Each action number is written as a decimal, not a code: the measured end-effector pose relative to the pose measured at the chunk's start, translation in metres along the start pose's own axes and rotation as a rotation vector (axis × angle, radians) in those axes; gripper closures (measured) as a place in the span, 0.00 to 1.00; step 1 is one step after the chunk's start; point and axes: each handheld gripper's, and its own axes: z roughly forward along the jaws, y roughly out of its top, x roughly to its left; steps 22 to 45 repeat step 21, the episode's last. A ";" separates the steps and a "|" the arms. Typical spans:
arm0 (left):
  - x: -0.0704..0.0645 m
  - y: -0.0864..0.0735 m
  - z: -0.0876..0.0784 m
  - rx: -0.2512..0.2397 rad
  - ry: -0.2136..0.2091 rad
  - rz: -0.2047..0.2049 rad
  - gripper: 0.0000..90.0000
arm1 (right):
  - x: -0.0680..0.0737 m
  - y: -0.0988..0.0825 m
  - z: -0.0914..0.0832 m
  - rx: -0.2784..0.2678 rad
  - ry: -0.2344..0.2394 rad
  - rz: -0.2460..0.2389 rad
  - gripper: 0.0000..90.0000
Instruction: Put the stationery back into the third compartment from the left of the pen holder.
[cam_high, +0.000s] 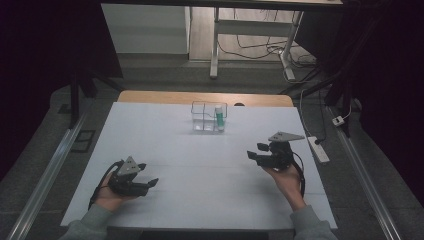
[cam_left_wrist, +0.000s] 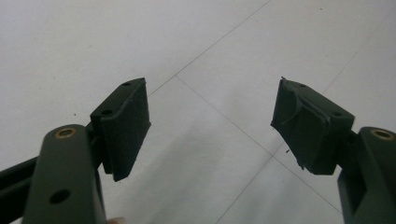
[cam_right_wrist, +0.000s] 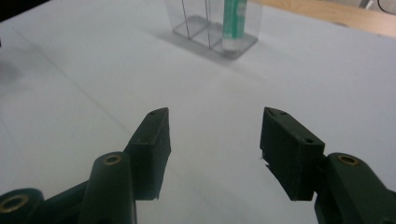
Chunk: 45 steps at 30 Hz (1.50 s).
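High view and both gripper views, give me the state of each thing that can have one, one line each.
Left gripper: jaws open, holding nothing, just above the table.
Right gripper: jaws open, holding nothing.
Clear divided organizer: upright at the far middle of the white table.
Green-and-white tube: standing upright in the organizer's right compartment.

In the right gripper view the clear divided holder (cam_right_wrist: 212, 28) at the far side of the table is cut off by the top edge, so its rim and the upper part of the green-and-white tube (cam_right_wrist: 232, 21) standing in it are out of sight. Any print on the tube is too blurred to read. In the high view the tube (cam_high: 219, 118) is too small to identify.
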 end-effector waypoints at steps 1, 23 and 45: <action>0.000 0.000 0.000 0.000 0.000 0.000 0.30 | 0.000 -0.007 -0.005 -0.003 -0.001 0.004 0.47; 0.002 0.000 0.000 -0.004 -0.003 -0.014 0.30 | -0.006 -0.056 -0.033 0.025 0.017 -0.008 0.44; 0.002 0.000 0.000 -0.004 -0.003 -0.014 0.30 | -0.006 -0.056 -0.033 0.025 0.017 -0.008 0.44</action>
